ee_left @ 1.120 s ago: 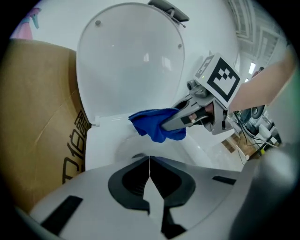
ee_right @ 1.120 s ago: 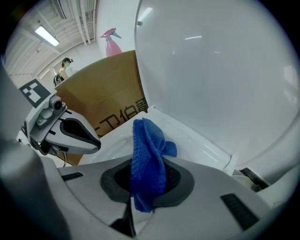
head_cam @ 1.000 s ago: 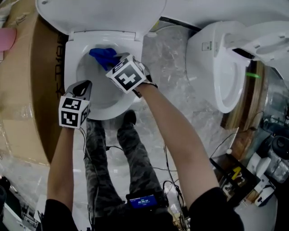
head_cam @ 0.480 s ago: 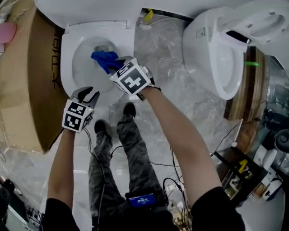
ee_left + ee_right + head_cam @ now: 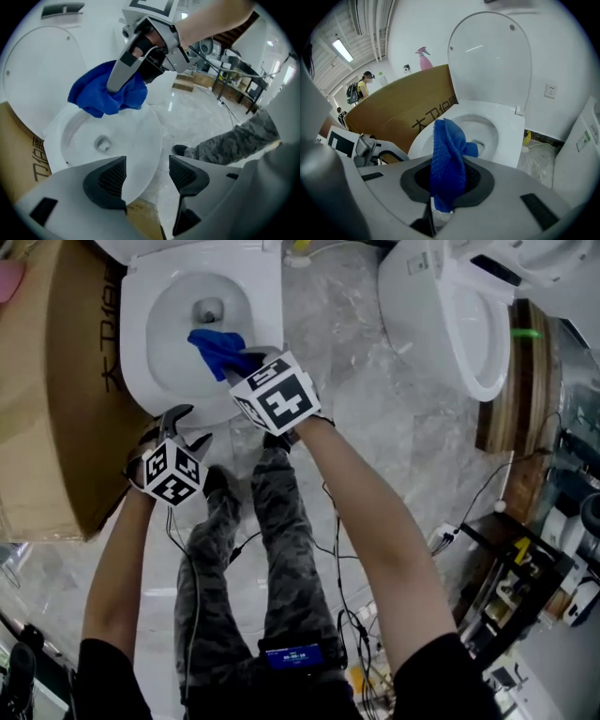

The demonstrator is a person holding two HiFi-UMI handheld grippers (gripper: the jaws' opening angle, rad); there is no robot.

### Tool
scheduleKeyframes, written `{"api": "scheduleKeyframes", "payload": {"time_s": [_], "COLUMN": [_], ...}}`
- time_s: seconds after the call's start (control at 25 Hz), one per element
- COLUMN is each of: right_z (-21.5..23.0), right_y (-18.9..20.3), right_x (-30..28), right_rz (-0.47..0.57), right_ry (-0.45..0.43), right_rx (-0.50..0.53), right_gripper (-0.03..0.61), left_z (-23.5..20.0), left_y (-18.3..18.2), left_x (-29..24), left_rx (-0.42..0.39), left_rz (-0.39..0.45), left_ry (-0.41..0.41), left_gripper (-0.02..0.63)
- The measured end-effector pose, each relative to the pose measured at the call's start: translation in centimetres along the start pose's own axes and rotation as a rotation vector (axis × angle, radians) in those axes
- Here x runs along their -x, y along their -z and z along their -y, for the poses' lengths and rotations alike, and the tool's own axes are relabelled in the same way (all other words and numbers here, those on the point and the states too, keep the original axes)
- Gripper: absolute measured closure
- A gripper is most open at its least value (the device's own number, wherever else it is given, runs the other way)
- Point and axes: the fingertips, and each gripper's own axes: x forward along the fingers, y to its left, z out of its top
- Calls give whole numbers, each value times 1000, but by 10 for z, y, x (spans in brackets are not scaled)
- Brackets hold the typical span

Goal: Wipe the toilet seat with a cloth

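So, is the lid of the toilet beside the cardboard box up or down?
Up. In the right gripper view the lid stands raised against the wall behind it, and the bowl below lies uncovered.

Glossy white toilet (image 5: 155, 381), nubbly blue cloth (image 5: 216, 348), matt cardboard box (image 5: 47, 409).

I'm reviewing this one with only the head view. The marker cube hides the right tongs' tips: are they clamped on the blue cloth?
Observer: Yes; in the right gripper view the right tongs are shut on the blue cloth, which is bunched between them.
Reviewer: Do the left tongs hold anything?
Observer: No; the left gripper view shows the left tongs open, jaws having just been opening, nothing between them, the toilet bowl beyond.
Reviewer: Is the lid up?
Observer: Yes; the right gripper view shows the toilet lid standing upright.
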Motion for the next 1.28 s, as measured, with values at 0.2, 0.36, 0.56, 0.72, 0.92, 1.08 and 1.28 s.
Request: {"api": "scheduleKeyframes", "payload": {"time_s": [0.2,0.36,0.56,0.72,0.92,1.08,1.28], "right_z": [-16,-20,-22,-18,-13,-16,-20], "right_y": [21,31,39,53,59,53,25], "right_x": [0,4,11,18,31,42,70], "right_rz": [37,57,79,77,75,72,78], "right_ry": [16,29,44,58,74,75,85], "right_rx": [-30,-36,-47,-59,-70,-50,-18], "right_gripper": [525,525,525,525,525,525,525], "left_z": [-2,-5,-10,-7,1,2,5], "left_y": [9,9,11,11,5,1,-20], "left_x": [-14,-27,-31,-34,-30,-17,23], "left_rx": [-227,-360,-416,-446,-526,-527,-533], "left_rz": [-35,-56,-38,-33,-37,-27,-2], "left_ry": [-104,-174,-251,-264,-268,-273,-253], "left_gripper": [345,345,345,348,407,417,440]}}
